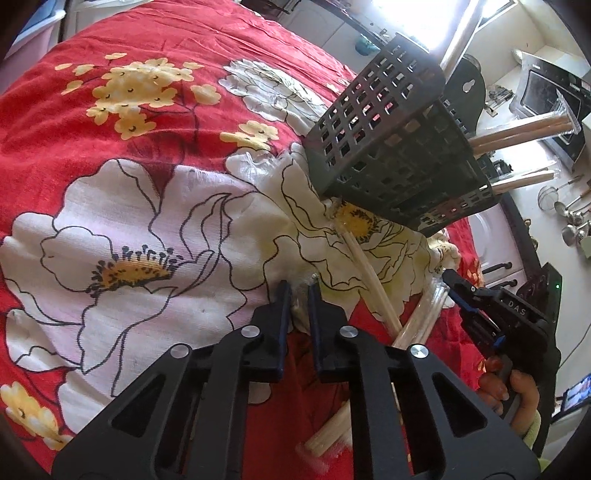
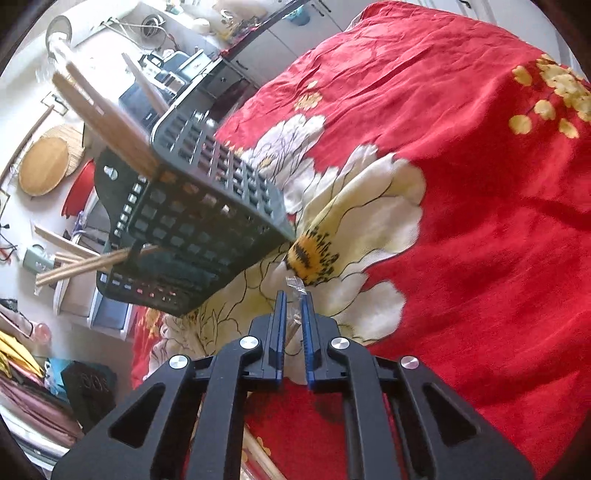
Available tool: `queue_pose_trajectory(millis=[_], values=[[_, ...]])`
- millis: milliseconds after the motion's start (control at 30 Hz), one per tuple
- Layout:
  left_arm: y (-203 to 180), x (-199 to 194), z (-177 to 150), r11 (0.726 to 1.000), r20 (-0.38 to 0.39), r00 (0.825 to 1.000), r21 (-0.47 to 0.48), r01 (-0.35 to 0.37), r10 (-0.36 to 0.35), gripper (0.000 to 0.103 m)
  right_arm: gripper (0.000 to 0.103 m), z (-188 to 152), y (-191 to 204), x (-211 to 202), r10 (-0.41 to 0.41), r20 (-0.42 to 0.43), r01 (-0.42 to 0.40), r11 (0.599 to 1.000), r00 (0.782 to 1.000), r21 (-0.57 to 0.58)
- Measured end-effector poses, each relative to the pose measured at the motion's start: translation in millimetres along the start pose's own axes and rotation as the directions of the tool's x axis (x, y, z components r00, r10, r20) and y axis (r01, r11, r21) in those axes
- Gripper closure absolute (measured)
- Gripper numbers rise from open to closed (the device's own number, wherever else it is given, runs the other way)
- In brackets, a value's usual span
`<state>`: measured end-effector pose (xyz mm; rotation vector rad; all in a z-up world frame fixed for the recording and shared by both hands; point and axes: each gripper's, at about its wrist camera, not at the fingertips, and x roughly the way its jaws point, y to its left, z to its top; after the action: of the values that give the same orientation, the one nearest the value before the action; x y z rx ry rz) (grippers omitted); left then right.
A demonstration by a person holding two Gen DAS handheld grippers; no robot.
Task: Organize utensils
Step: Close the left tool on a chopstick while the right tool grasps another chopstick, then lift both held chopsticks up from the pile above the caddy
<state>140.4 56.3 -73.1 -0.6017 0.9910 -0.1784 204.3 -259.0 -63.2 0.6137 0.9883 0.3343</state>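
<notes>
Your left gripper (image 1: 299, 291) has its jaws pinched on a clear crinkly wrapper (image 1: 301, 301). It sits just in front of the dark basket (image 1: 388, 147). Your right gripper (image 2: 292, 301) is pinched on a clear wrapper end (image 2: 295, 286) too, with a wooden stick (image 2: 293, 328) inside it, also just in front of the basket. Wooden chopsticks (image 1: 524, 131) stick out of the basket top. More chopsticks (image 1: 369, 273) lie in front of the basket on the red flower cloth (image 1: 147, 184). Behind the basket is a kitchen counter (image 2: 122, 22).
</notes>
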Motion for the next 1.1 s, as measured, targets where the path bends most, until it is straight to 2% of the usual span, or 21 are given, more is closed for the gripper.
queue_pose_trajectory(millis=[133, 300, 467, 667, 800, 1100], values=[[3, 0, 1, 1.0, -0.001, 1.0, -0.015, 0.014, -0.014, 0.098, 0.09, 3, -1, 0, 0.031, -0.041, -0.031, 0.999, 0.999, 0.015], [3, -1, 1, 1.0, 0.005, 1.0, -0.021, 0.02, -0.02, 0.099, 0.09, 4, -8, -2, 0.042, -0.03, -0.04, 0.998, 0.999, 0.055], [2, -4, 0, 1.0, 0.014, 1.0, -0.018, 0.021, -0.021, 0.1, 0.098, 6, -12, -9, 0.036, 0.01, -0.037, 0.997, 0.999, 0.061], [-6, -16, 4, 1.0, 0.052, 0.998, 0.011, 0.018, -0.019, 0.1, 0.1, 8, 0, -26, 0.037, 0.051, -0.036, 0.999, 0.998, -0.014], [-12, -36, 10, 0.999, 0.112, 0.993, 0.032, 0.019, -0.023, 0.1, 0.1, 9, 15, -46, 0.055, 0.098, -0.046, 0.995, 0.994, -0.089], [-18, -77, 31, 0.999, 0.252, 0.968, 0.04, -0.003, -0.007, 0.101, 0.101, 10, 53, -83, 0.126, 0.165, -0.086, 0.97, 0.978, -0.228]])
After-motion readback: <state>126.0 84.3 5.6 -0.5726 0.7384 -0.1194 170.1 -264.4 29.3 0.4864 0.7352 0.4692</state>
